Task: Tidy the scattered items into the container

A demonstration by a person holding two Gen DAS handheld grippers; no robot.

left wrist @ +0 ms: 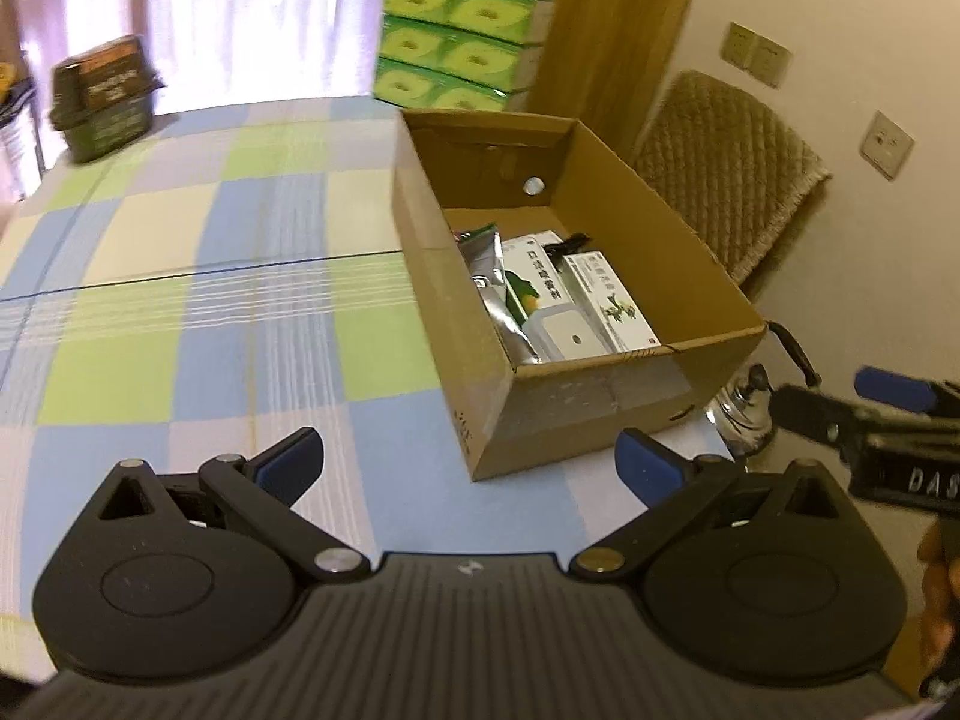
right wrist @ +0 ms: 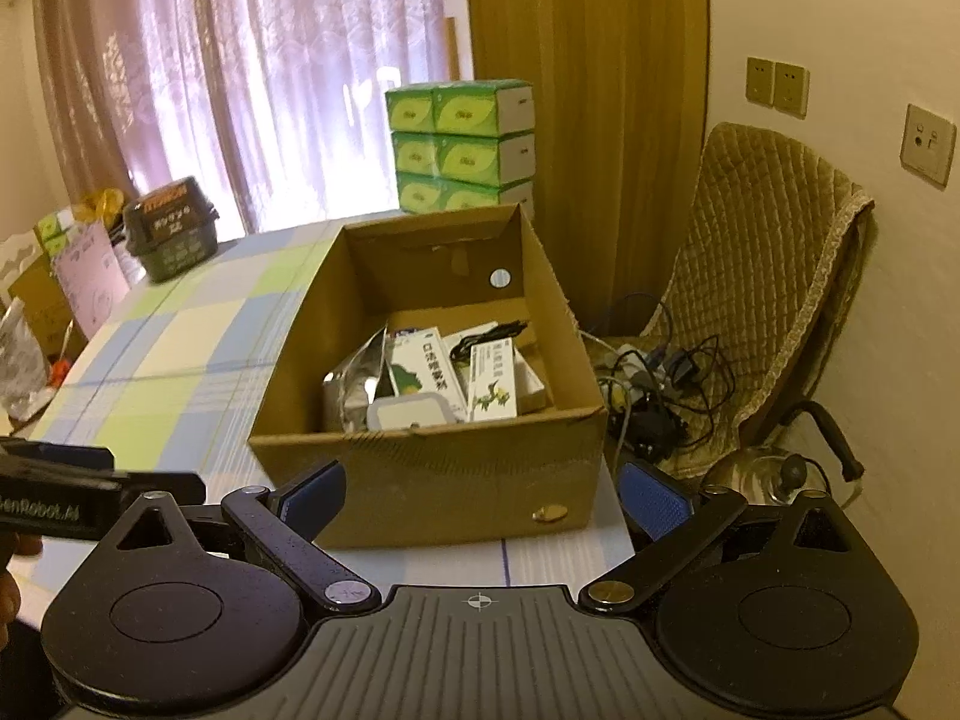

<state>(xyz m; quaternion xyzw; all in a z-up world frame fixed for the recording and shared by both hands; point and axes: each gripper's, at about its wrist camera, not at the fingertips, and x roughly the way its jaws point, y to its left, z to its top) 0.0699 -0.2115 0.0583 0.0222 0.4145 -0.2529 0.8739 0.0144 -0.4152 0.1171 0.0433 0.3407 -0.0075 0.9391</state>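
- left gripper point(left wrist: 468, 462) hovering over the table point(left wrist: 180, 300), jaws spread wide, holding nothing
- right gripper point(right wrist: 480, 498) likewise gaping, empty
- cardboard box point(right wrist: 432, 480) sitting at table's right edge, medicine boxes point(right wrist: 420, 378) lying inside

Box point(right wrist: 420, 480) top open, tablecloth point(left wrist: 180, 312) left bare; tissue stack point(right wrist: 462, 144) behind box.

Daylight blows out the curtains point(left wrist: 198, 18) ahead of me — room dim and warm, edges fisheye-bent, left-wrist view motion-blurred.
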